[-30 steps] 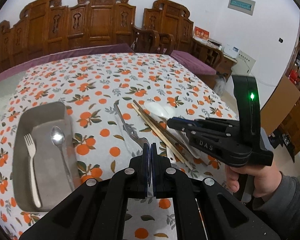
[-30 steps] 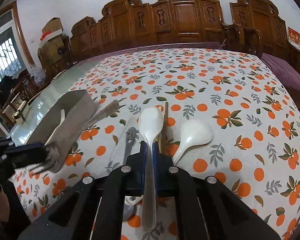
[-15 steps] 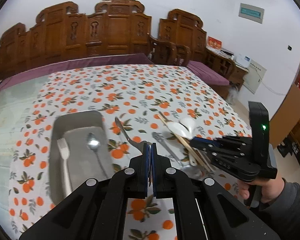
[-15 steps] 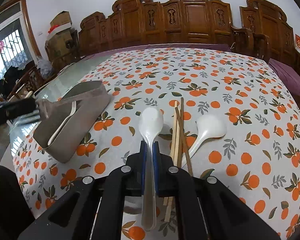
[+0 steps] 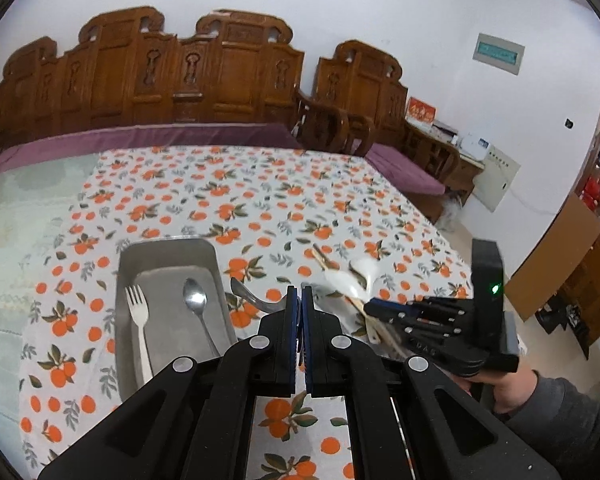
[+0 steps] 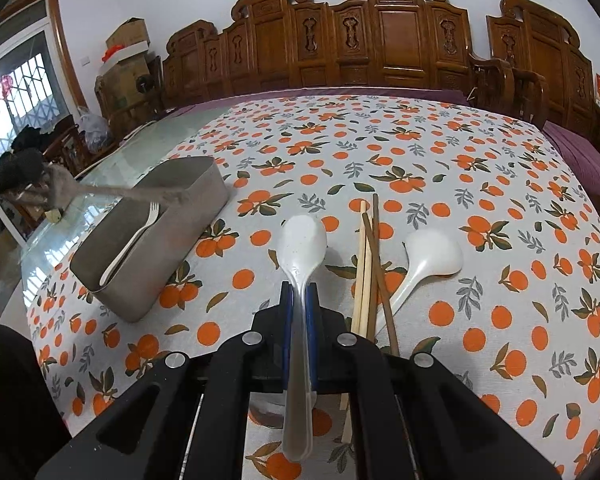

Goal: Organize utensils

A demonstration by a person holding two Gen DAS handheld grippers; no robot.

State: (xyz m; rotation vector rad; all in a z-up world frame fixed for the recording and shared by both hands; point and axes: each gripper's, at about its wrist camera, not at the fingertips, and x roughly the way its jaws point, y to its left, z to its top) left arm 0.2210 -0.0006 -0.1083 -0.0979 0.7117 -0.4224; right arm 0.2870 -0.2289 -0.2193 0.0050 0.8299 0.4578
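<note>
My left gripper is shut on a thin metal utensil, whose free end pokes out to the left of the jaws. In the right wrist view that utensil is a blurred streak over the grey tray, reaching from the left gripper at the far left. The tray holds a white fork and a metal spoon. My right gripper is shut on the handle of a white spoon, just above the orange-print cloth.
Chopsticks and a second white spoon lie on the cloth right of the held spoon. Another metal utensil lies under the right gripper. Carved wooden chairs line the table's far side.
My left gripper has risen and drawn back with the metal utensil, so the tray now sits nearer the middle of its view. The right gripper has shifted slightly, still holding the white spoon.
</note>
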